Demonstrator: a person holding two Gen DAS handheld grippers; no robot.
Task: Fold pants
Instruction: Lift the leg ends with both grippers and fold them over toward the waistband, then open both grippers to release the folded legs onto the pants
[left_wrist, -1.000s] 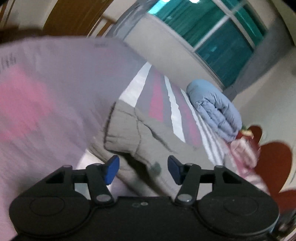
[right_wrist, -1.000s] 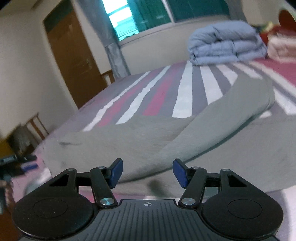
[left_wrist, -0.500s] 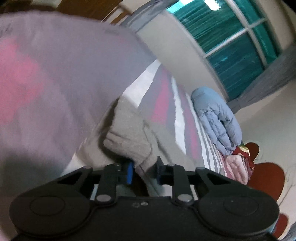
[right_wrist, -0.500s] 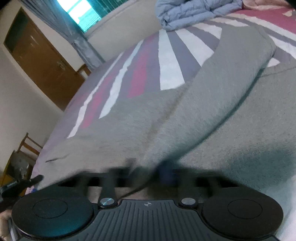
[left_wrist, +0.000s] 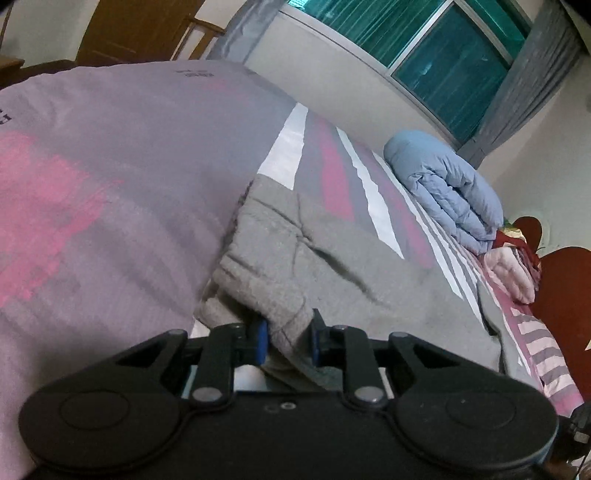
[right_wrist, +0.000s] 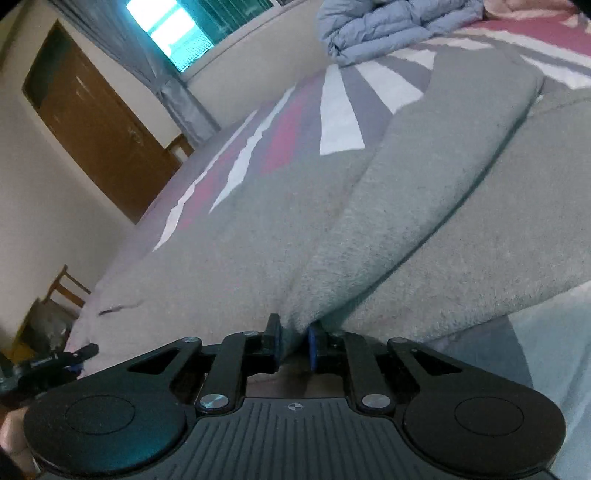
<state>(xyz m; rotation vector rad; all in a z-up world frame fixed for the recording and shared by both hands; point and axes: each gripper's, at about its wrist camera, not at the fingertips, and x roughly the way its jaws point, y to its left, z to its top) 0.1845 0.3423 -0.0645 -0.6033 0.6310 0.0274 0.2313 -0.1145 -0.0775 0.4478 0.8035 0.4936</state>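
Note:
Grey fleece pants (left_wrist: 332, 266) lie spread on a striped bedspread (left_wrist: 110, 155). My left gripper (left_wrist: 287, 341) is shut on a bunched end of the pants near the bed's near edge; the cloth fills the gap between the blue pads. In the right wrist view the pants (right_wrist: 424, 206) stretch away in two long folds. My right gripper (right_wrist: 293, 345) is shut on the near edge of one fold. The other gripper (right_wrist: 48, 363) shows at the far left of that view.
A folded blue duvet (left_wrist: 447, 192) lies at the far side of the bed, also in the right wrist view (right_wrist: 388, 26). Pink bedding (left_wrist: 513, 273) and a dark red headboard (left_wrist: 561, 295) lie beyond. A wooden door (right_wrist: 96, 122), chairs (right_wrist: 62, 291) and a window stand behind.
Both grippers were open above the pants a second ago. Both have moved down to the near edge and closed on the cloth.

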